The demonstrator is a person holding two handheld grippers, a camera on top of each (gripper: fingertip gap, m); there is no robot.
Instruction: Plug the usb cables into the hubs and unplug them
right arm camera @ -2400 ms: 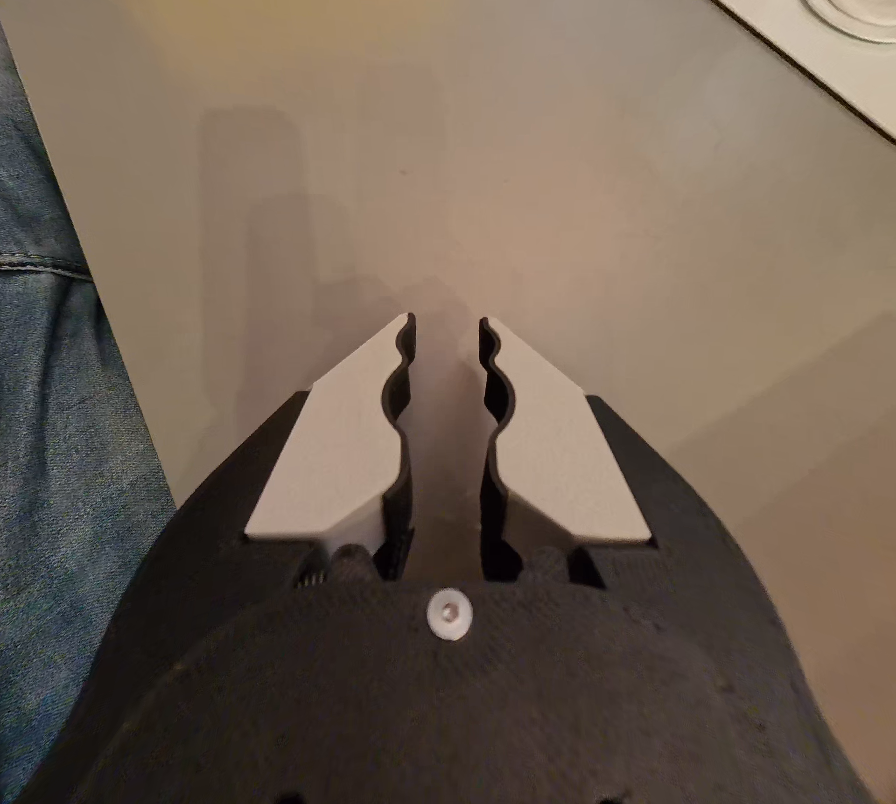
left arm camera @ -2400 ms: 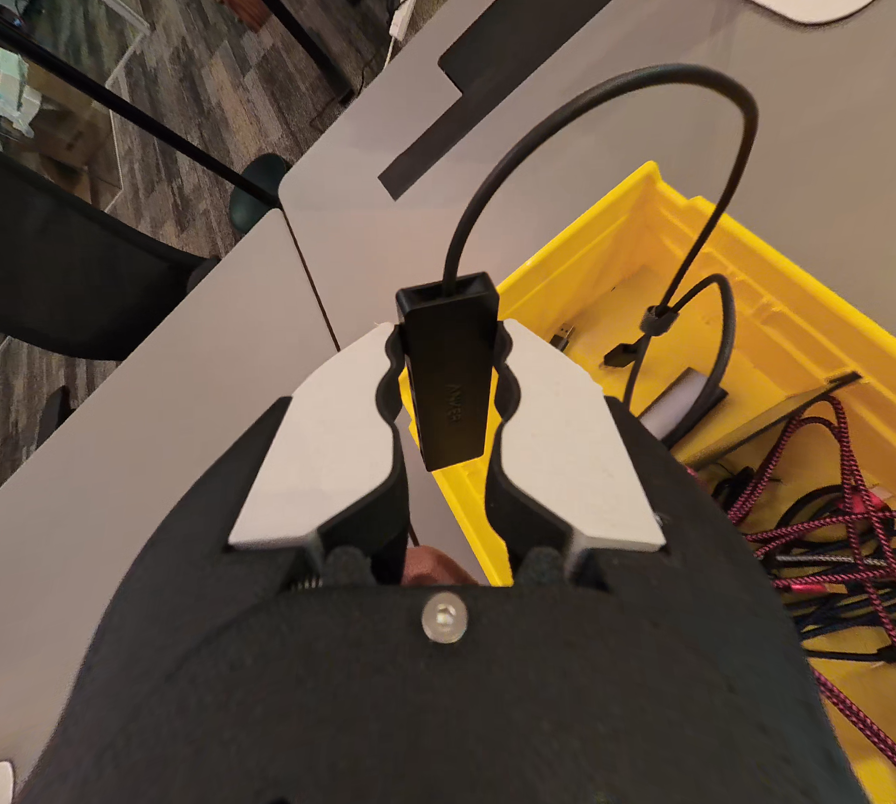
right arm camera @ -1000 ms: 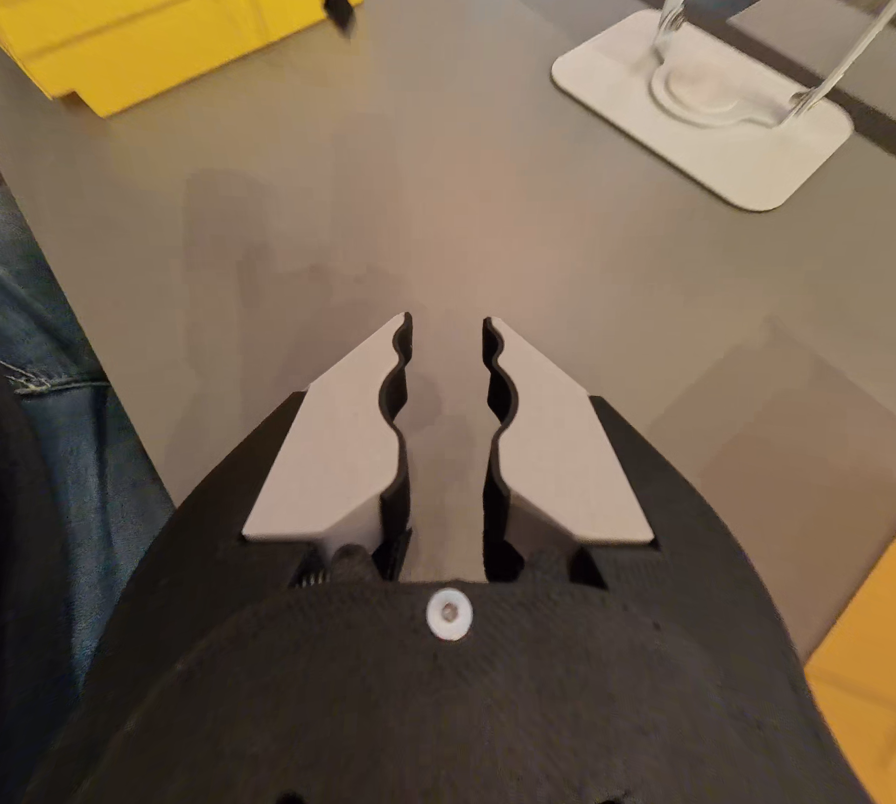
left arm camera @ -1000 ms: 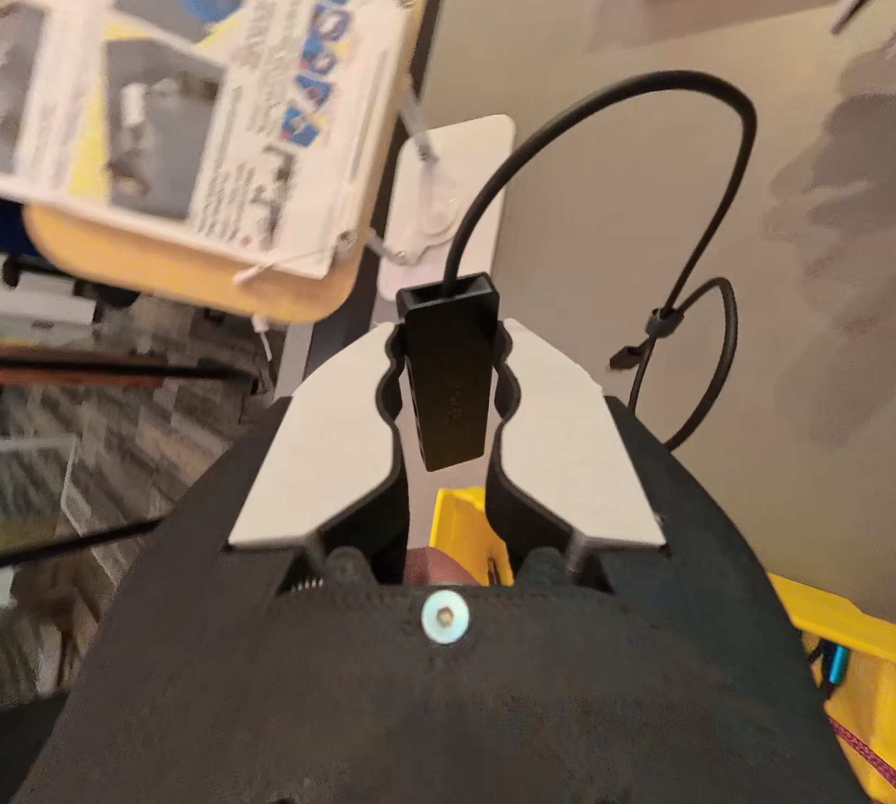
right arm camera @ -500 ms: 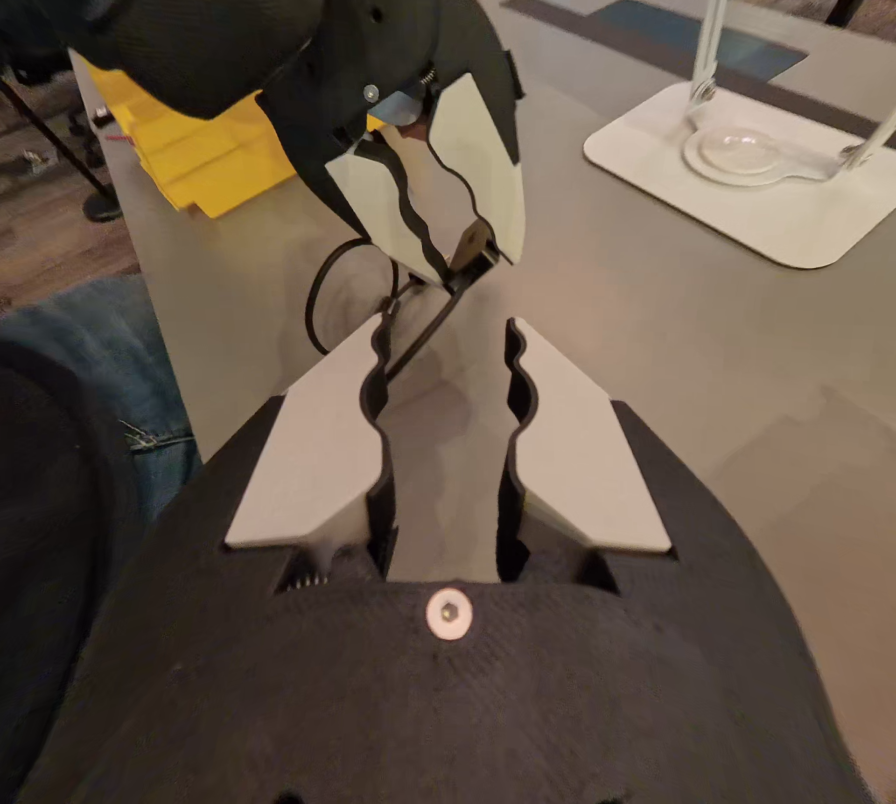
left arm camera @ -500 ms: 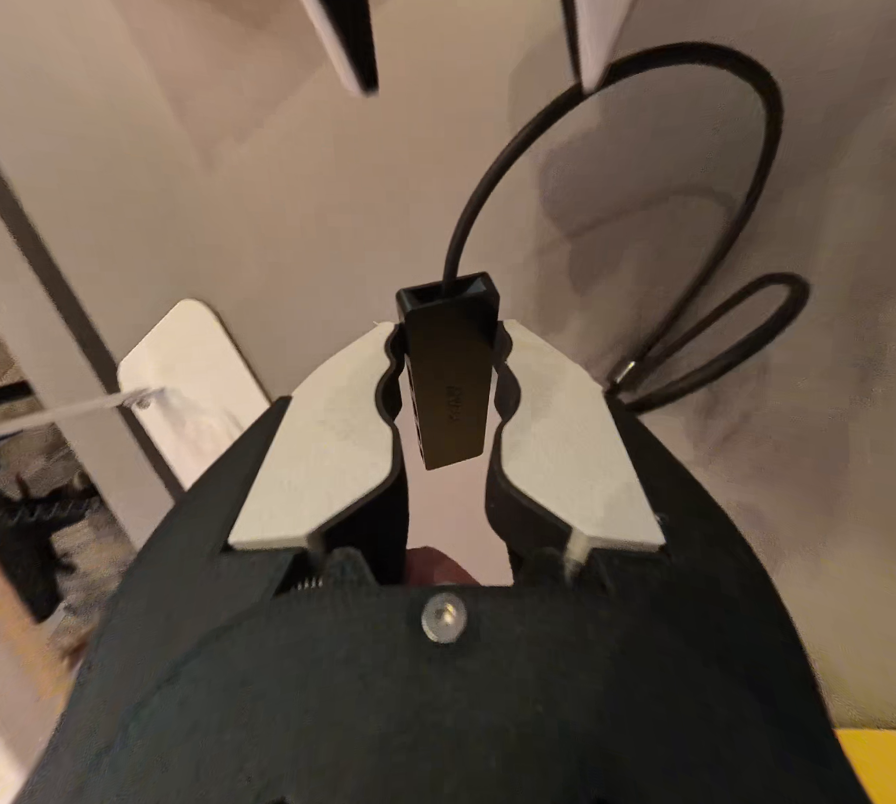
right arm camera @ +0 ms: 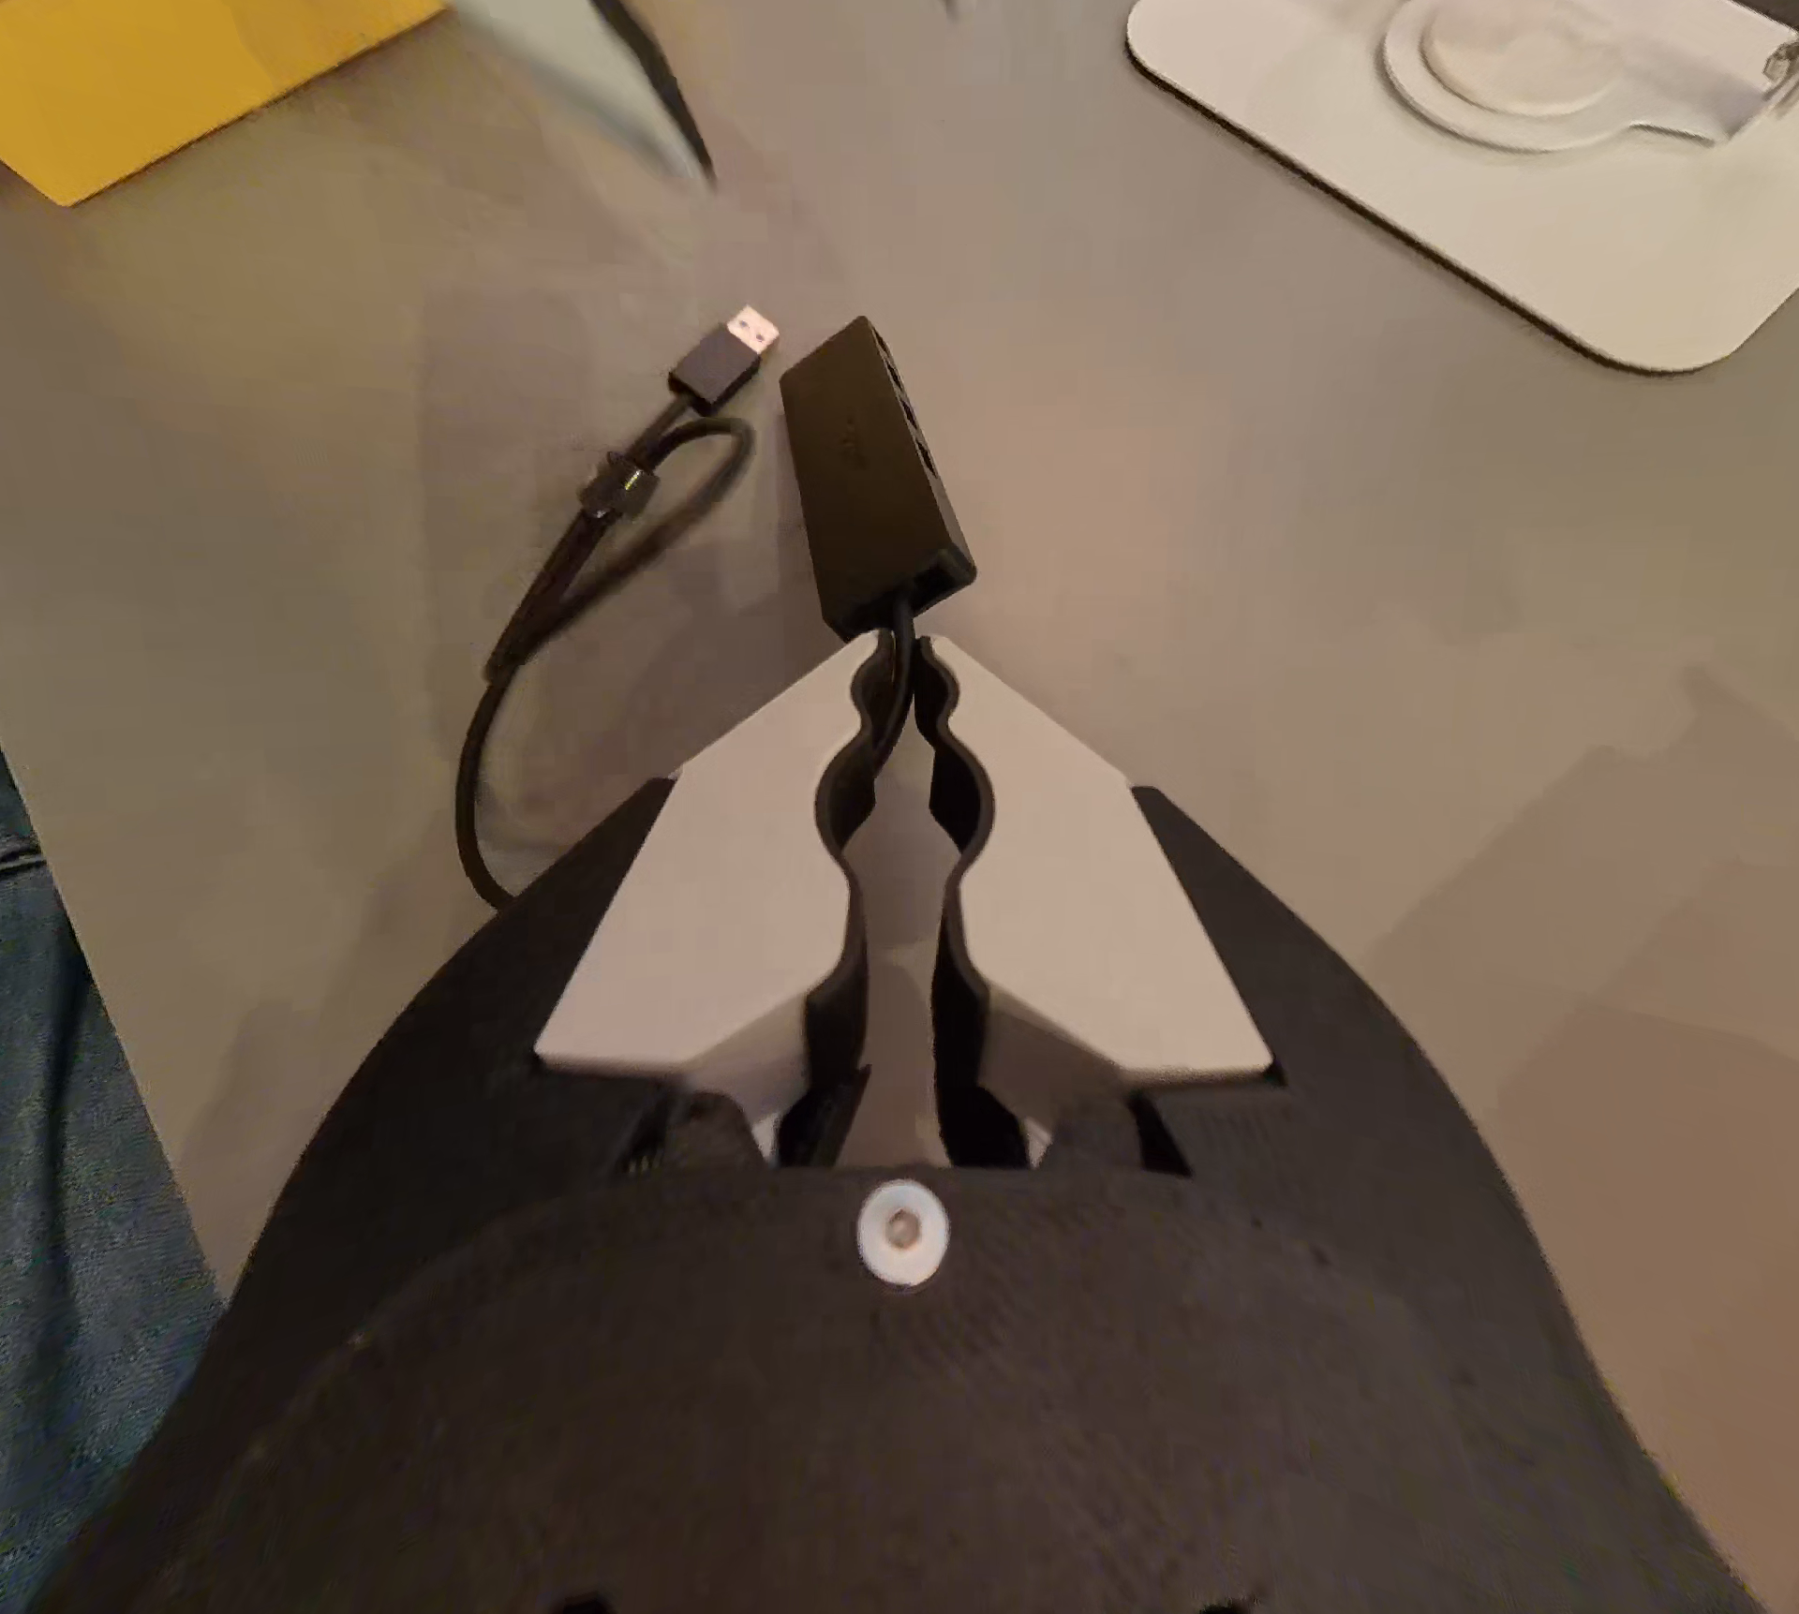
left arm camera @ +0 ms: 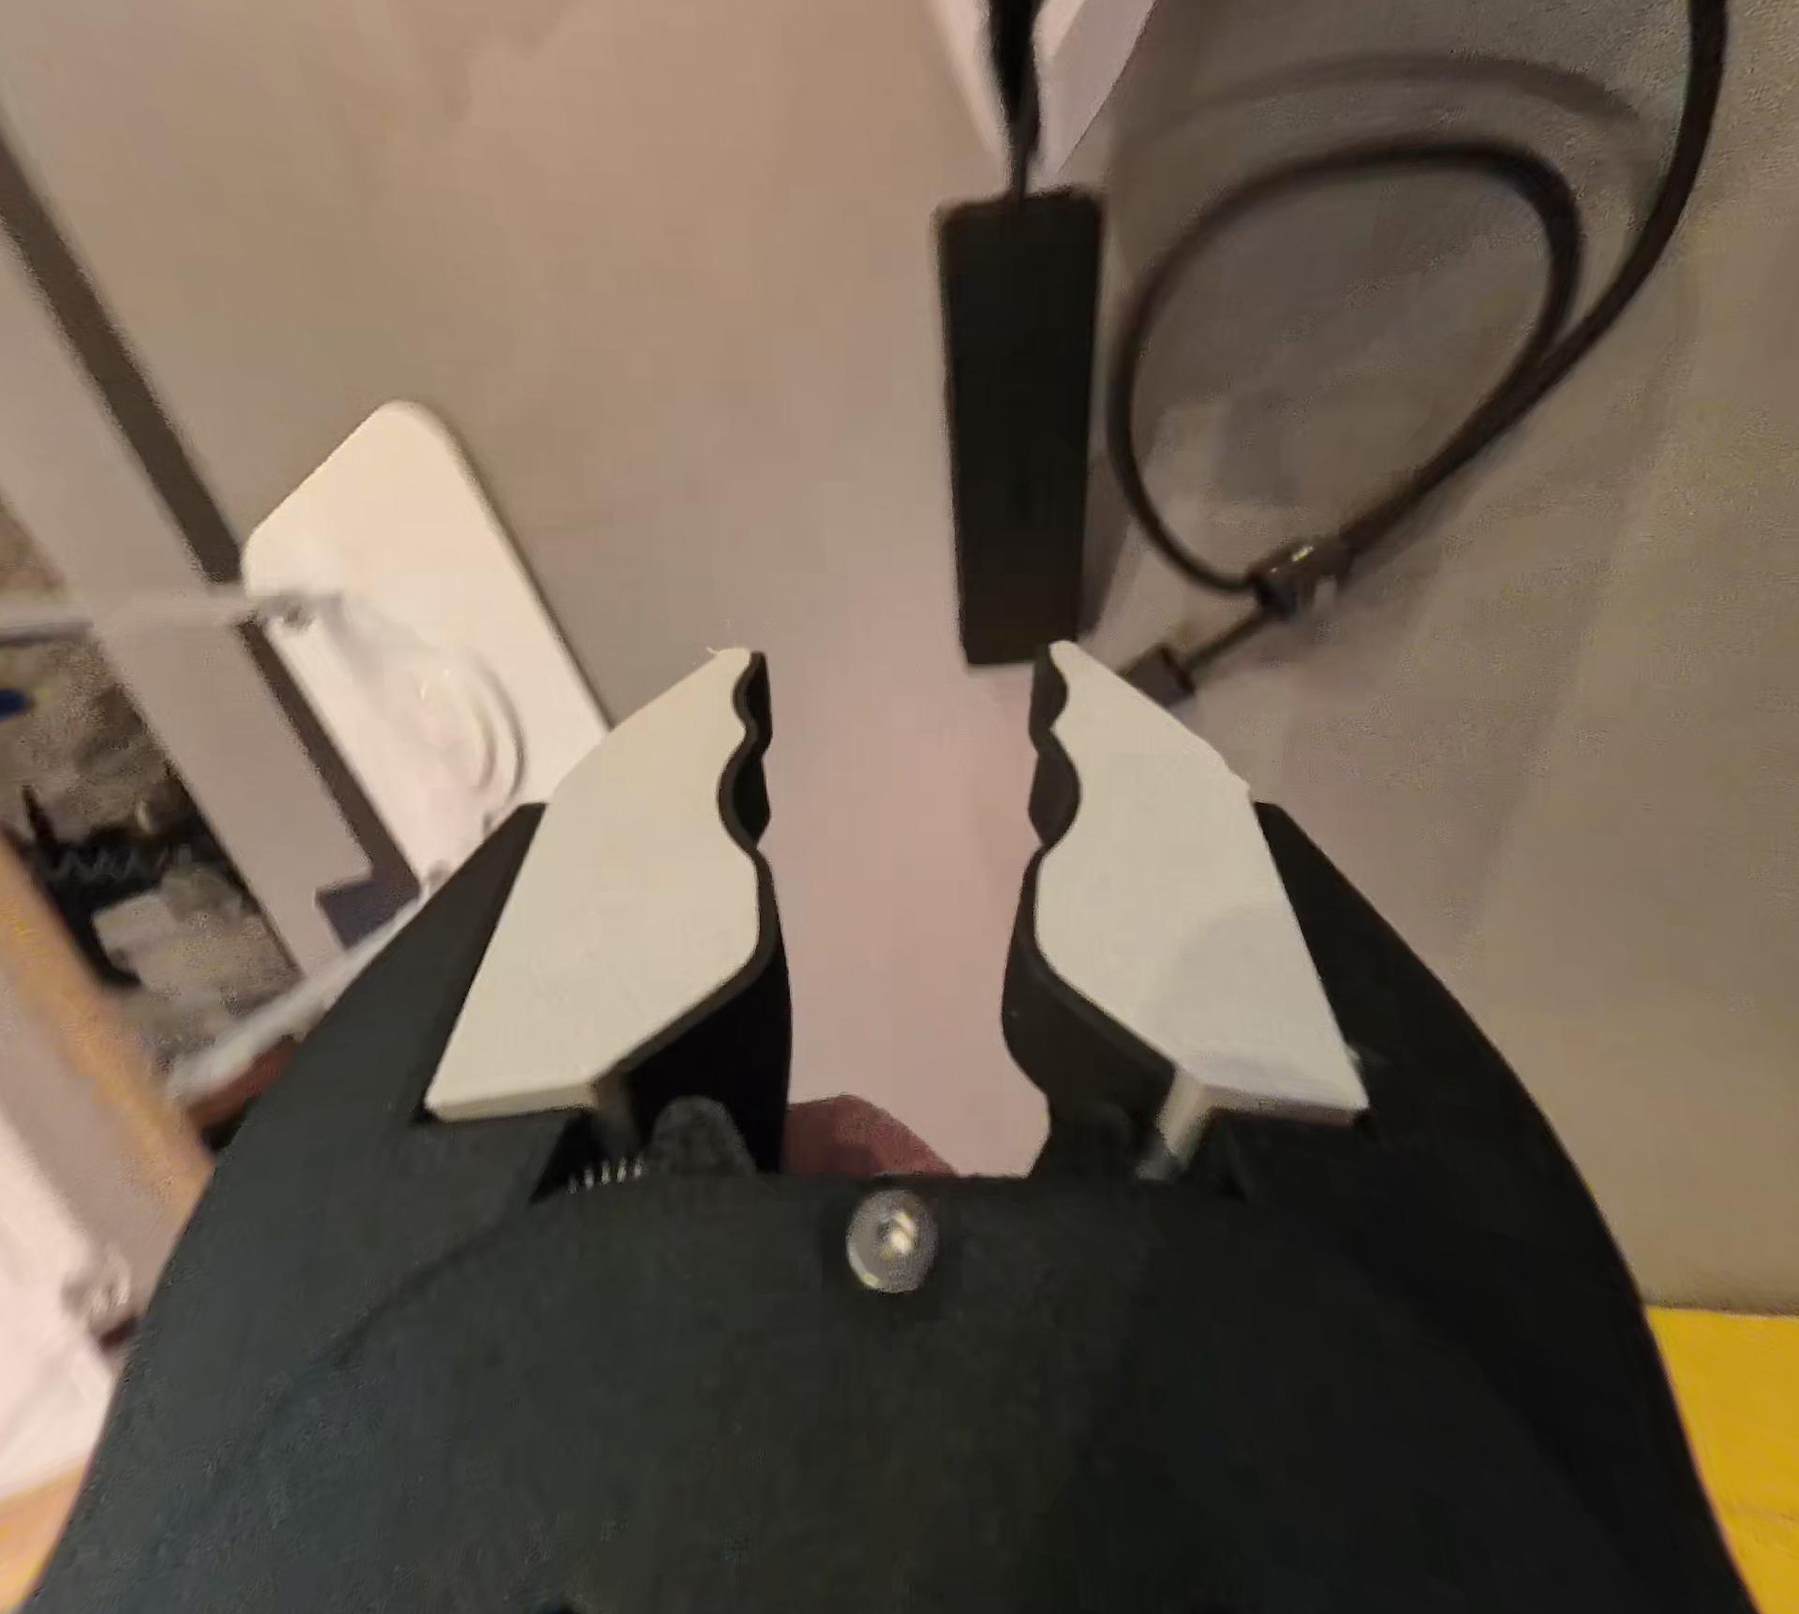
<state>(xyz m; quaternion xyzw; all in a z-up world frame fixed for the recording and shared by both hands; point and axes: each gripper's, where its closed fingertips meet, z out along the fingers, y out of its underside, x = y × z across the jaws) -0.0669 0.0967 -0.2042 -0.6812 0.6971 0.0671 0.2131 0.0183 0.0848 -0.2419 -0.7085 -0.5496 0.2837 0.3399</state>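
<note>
Between the right gripper (right arm camera: 900,652) fingertips, hub cable (right arm camera: 900,618) pinched; markings unreadable.

Left gripper (right arm camera: 808,0) blurred, cut by top edge; hub's cable (right arm camera: 900,672) perhaps pinched.

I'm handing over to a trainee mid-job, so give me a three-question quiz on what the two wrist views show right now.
1. True or false: the left hand-held gripper is clamped on the hub.
2. What does the right hand-held gripper pinch? A) the hub body B) the hub's cable right behind the hub C) the plug
3. Fill in: the plug at the cable's free end lies on the ___, plugged into nothing.

Key: 1 false, its jaws stand open and empty; 2 B; 3 table.
</note>
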